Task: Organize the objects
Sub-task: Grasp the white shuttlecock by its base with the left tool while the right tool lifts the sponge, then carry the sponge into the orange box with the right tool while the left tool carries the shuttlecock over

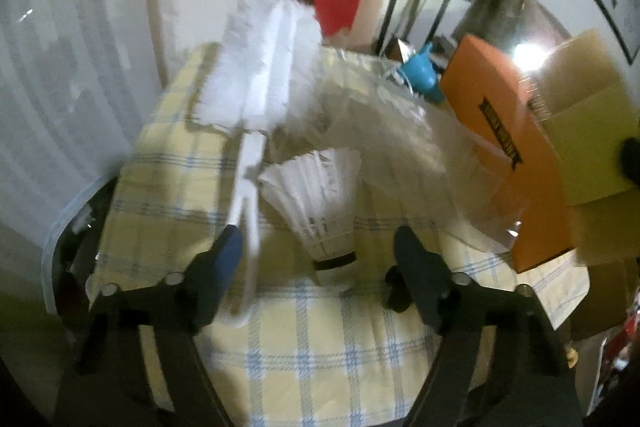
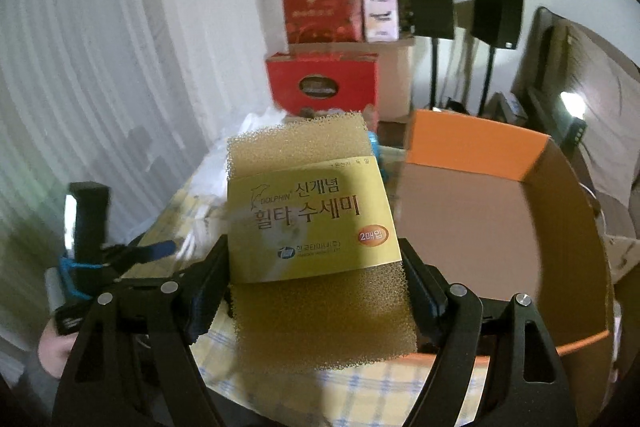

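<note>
The right gripper pinches the sponge; it may snag the box rim at two o'clock. The left gripper, spread around the shuttlecock, could topple it.

The sponge has a yellow paper sleeve reading "DOLPHIN", Korean "신개념 필타 수세미", plus "2매입" in an orange oval. The orange box's black label is too blurry to read.

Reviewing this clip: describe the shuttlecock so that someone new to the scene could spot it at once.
Start at the table with the yellow checked cloth. The shuttlecock stands cork-down between the open left gripper fingers, beside a white brush. Its feather cone and dark-banded cork set it apart.
</note>
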A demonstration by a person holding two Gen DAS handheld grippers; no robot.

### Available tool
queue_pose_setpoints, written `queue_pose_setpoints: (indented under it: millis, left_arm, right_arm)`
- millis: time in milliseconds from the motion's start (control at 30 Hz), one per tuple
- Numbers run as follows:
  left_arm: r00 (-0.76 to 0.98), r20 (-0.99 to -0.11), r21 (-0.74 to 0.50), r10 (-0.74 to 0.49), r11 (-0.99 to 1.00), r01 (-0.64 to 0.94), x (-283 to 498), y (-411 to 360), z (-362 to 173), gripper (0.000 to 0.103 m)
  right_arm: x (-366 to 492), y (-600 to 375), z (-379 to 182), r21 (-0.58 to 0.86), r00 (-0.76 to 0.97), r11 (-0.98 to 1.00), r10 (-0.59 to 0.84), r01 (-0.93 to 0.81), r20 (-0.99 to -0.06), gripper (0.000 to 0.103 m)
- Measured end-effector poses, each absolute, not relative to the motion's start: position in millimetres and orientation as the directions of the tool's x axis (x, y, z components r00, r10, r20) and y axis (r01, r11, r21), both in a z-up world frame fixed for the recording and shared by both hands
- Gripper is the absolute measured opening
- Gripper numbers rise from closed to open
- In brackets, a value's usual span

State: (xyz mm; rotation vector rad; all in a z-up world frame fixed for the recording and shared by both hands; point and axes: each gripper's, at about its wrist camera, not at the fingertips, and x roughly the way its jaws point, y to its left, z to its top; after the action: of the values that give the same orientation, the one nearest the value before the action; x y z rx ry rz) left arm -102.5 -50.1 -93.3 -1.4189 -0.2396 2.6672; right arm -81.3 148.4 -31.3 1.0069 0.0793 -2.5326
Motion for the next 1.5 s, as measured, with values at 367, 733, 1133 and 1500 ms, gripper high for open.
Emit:
queue_pose_setpoints:
  millis: [367,733,1133,1500]
  left_arm:
    - [-0.472,-0.872,-0.135,0.126,-0.991,-0.014,-120.5,-31.2,-118.3,0.033]
    - [-0.525,-0.837,-0.178,0.155,-0.984,-0.007,-104.7,-30.3,-98.1,0.03]
    - [-0.605,-0.737,-0.258,0.303,-0.952,-0.163,-88.0,13.5,-21.2,0.03]
    - [-0.553,-0.705,-0.312,0.444,-0.895,-0.32,-122.2,114.6,1.7,0.03]
  right_arm:
    - [-76.9,198.7,-23.9,0.153,-0.668,-0.933,-0.342,0.327,-0.661,0.08]
    - [-70.8,233.2,-12.7,0.166,-0.697,-0.944,-0.323,0.285,-0.641,0.08]
    - [-100.6,300.6,-6.9,0.135,-0.727,-0.981,-0.195,0.14,-0.659,0.08]
    - [-138.8,352.3,-38.6,0.125,-0.671,-0.992,-0.112,0.03,-0.733,0.08]
